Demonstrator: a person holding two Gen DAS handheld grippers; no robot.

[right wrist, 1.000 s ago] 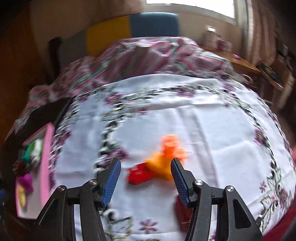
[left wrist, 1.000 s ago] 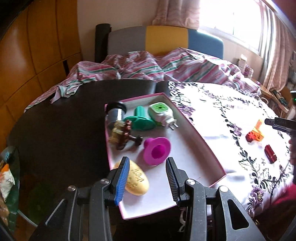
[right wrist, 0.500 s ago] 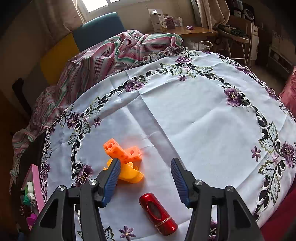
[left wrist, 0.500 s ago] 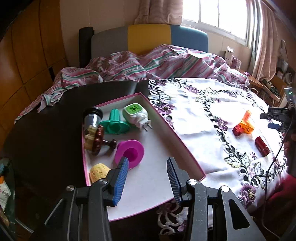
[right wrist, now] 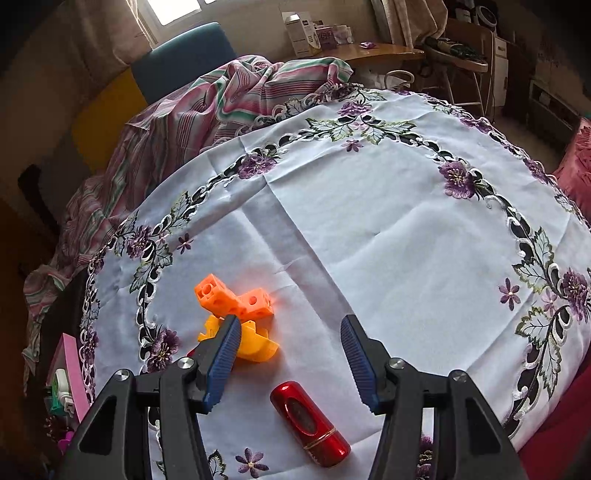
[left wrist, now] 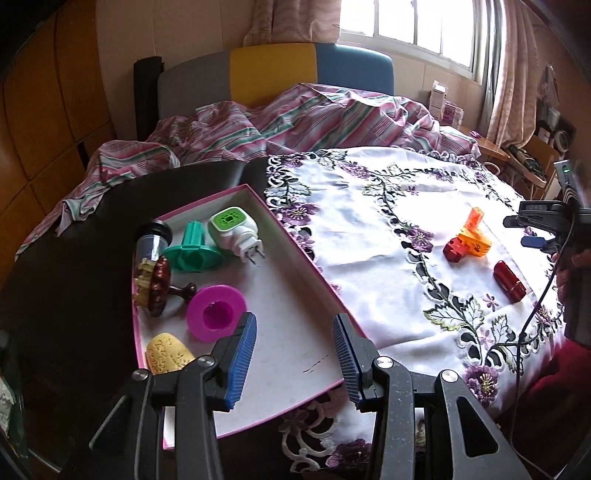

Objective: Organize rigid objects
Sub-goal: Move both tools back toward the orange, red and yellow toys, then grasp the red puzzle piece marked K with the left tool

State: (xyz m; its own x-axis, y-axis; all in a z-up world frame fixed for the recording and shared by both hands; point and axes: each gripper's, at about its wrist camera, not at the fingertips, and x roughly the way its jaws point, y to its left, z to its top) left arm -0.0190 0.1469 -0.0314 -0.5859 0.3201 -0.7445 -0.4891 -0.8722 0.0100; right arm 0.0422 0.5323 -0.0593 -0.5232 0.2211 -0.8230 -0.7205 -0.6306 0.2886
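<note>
Presently the right hand-held gripper point(right wrist: 290, 363) hovers open and empty over the glossy red metal cylinder point(right wrist: 309, 422) lying on the white embroidered tablecloth point(right wrist: 369, 229); likely light, rigid and slippery, so best pinched across its middle, perpendicular to its axis.

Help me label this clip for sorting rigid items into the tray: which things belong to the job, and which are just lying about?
Job:
pink tray
magenta cup, green spool, plug-in device, already in it
red tube, orange blocks, yellow piece, still on the tablecloth

Lying about:
striped sheet
boxes on the desk
</note>
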